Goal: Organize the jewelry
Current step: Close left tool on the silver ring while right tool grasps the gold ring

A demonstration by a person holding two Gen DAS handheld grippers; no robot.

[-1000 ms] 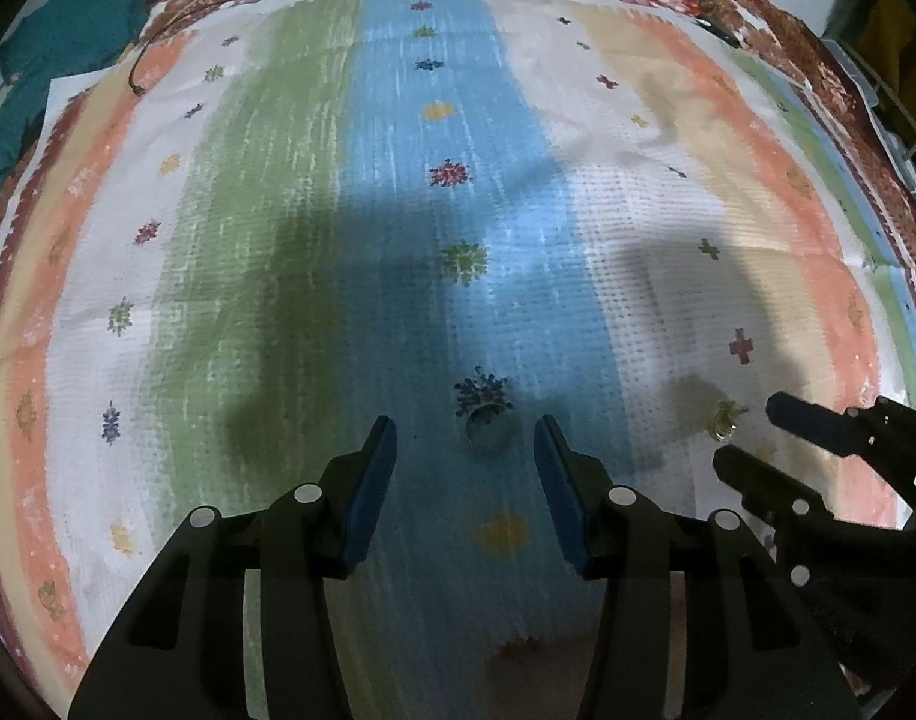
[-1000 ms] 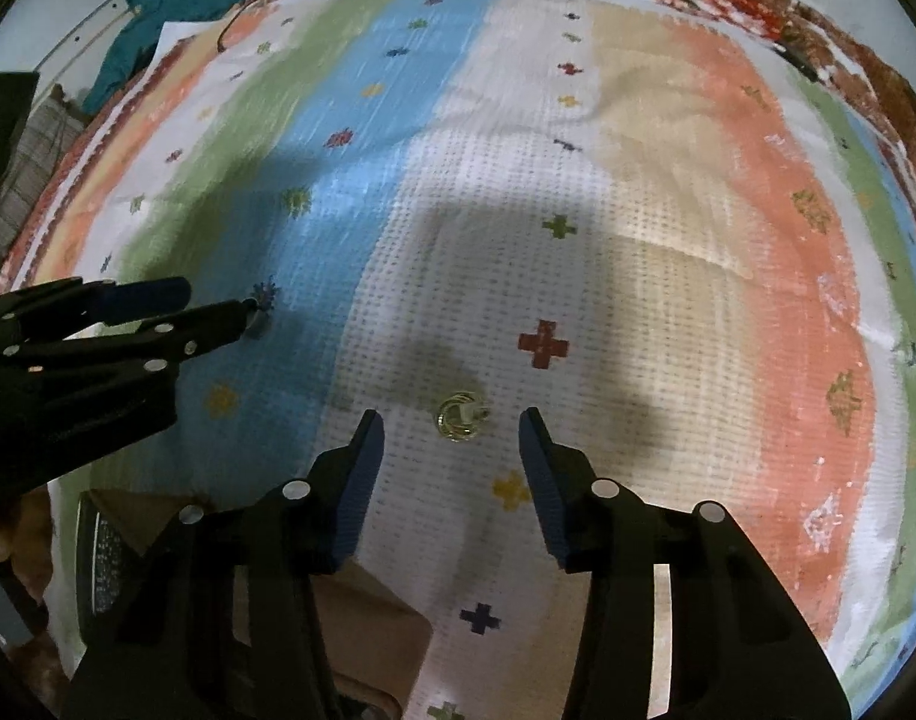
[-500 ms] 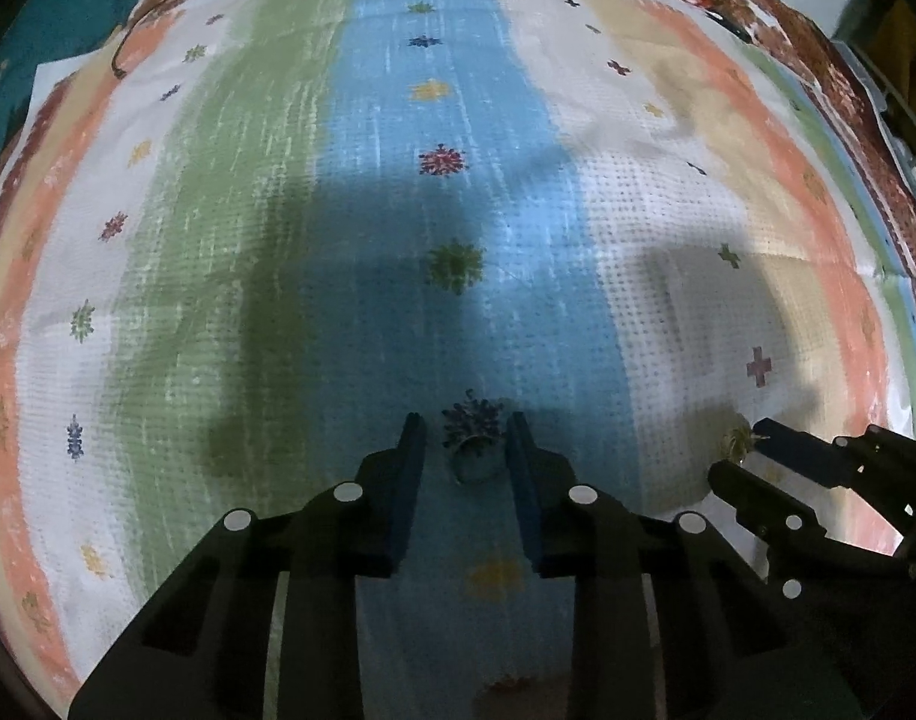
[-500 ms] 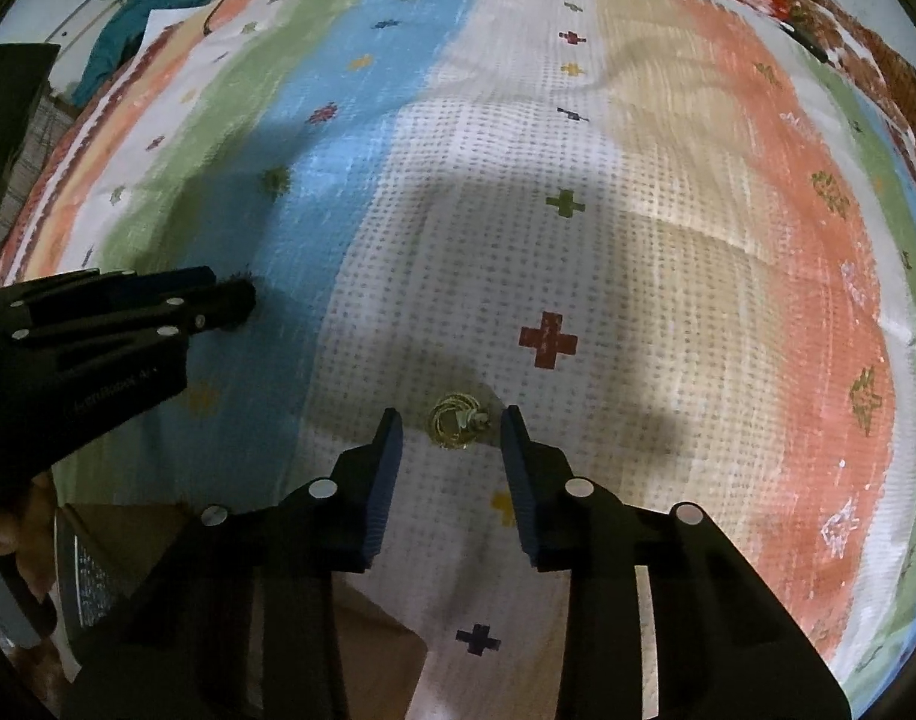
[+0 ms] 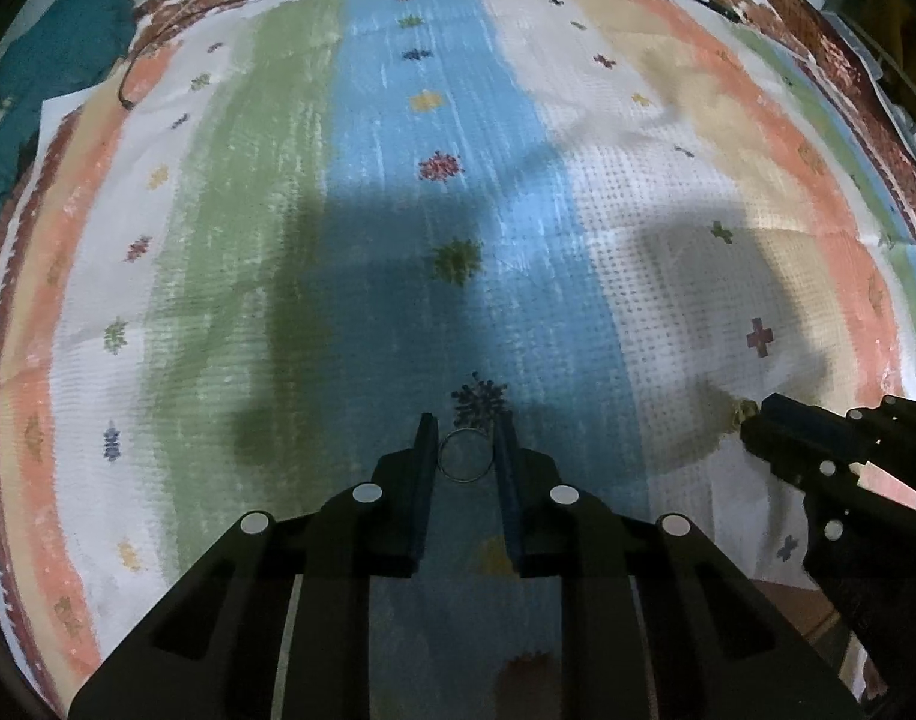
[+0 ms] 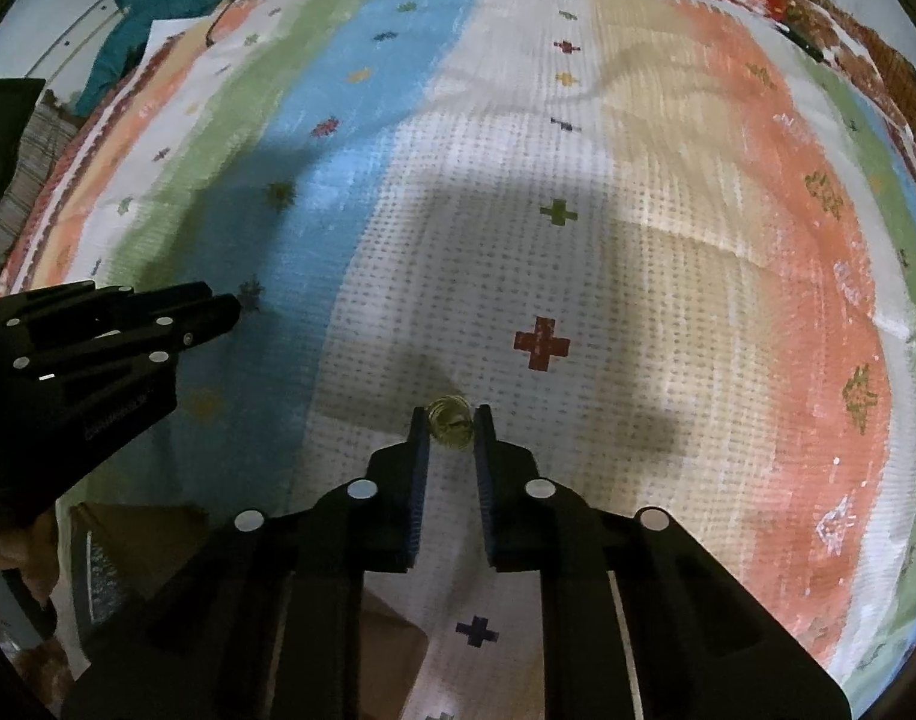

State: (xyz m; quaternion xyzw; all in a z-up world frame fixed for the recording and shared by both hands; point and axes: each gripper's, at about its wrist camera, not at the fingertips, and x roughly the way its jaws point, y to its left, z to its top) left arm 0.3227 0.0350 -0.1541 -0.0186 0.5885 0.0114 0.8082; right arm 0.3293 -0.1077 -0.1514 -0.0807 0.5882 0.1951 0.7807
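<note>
You are clamping the left gripper point(image 5: 465, 441) across the thin, stiff, slippery silver ring point(image 5: 465, 457) on the blue stripe while the right gripper point(image 6: 450, 429), at three o'clock, is pinching the light gold coiled earring point(image 6: 450, 425) by its sides, both having just been closing.
</note>
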